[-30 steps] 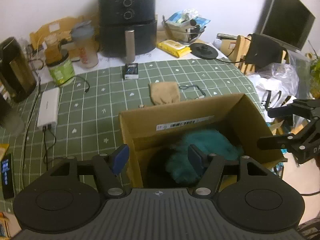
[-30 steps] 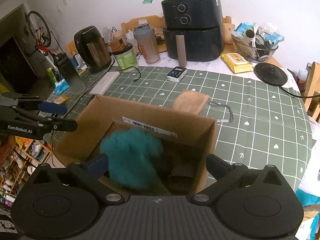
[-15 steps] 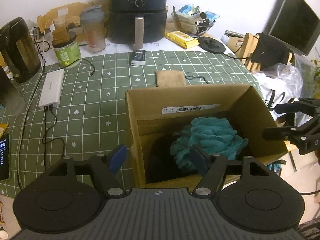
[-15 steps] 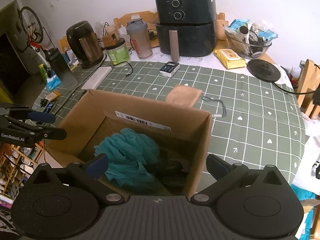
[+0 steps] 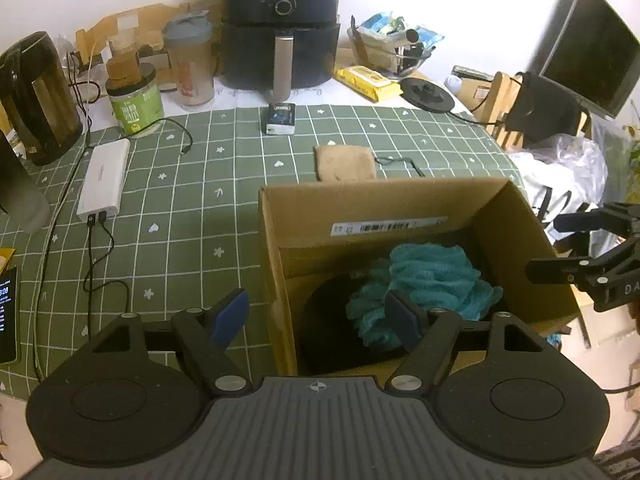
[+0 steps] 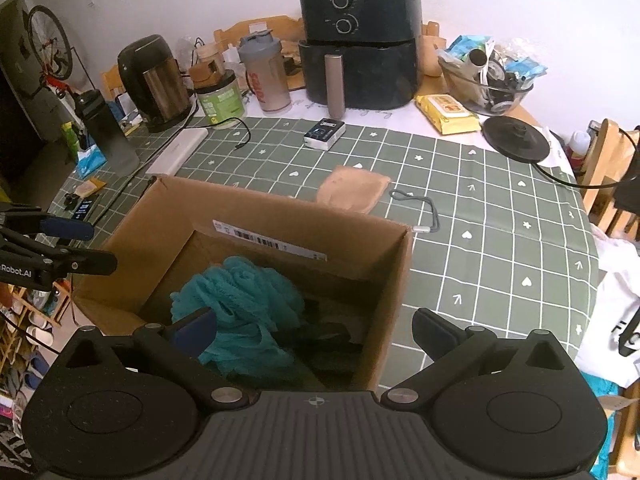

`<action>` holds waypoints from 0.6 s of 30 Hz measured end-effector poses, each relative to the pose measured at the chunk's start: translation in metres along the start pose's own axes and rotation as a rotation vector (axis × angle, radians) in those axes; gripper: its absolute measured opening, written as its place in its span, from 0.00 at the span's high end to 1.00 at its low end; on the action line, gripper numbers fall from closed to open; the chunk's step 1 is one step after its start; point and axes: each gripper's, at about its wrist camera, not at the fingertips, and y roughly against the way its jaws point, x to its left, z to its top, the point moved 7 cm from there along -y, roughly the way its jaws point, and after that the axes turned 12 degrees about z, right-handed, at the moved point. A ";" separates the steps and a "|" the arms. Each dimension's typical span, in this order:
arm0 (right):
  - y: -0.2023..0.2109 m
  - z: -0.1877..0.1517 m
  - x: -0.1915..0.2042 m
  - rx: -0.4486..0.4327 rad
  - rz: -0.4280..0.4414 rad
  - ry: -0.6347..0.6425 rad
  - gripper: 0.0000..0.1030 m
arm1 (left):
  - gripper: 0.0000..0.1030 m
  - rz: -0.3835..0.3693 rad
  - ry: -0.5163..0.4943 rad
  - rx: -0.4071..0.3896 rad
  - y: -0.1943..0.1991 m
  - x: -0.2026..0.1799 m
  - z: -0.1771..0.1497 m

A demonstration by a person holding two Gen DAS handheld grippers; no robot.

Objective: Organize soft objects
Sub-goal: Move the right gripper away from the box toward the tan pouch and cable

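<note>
loofah (image 5: 432, 280) in box (image 5: 360, 200) | just below/ahead of left tool (image 5: 318, 320) | apart

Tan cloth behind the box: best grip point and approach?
The tan cloth lies flat on the green tablecloth beyond the cardboard box, so there is no raised part to grab. Probably pinch its right edge, nearest the grey cord, coming from above and the right with the right gripper, jaws open. That side is clear of the box wall.

Matt cardboard box (image 5: 400, 204), fluffy teal mesh sponge (image 5: 432, 280), glossy kettle (image 5: 36, 96)
</note>
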 end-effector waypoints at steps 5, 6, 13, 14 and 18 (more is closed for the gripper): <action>-0.002 0.003 -0.006 -0.012 -0.009 -0.019 0.00 | 0.28 -0.007 0.007 -0.016 -0.002 0.001 0.009; -0.002 0.004 -0.007 -0.018 -0.010 -0.025 0.00 | 0.28 -0.008 0.003 -0.019 -0.003 0.001 0.011; -0.004 0.011 -0.022 -0.043 -0.030 -0.078 0.00 | 0.28 -0.015 0.000 -0.006 -0.014 0.002 0.019; -0.005 0.012 -0.025 -0.046 -0.033 -0.087 0.00 | 0.28 -0.019 0.000 -0.004 -0.015 0.002 0.020; -0.006 0.018 -0.035 -0.053 -0.044 -0.106 0.00 | 0.28 -0.033 -0.004 0.002 -0.021 0.001 0.027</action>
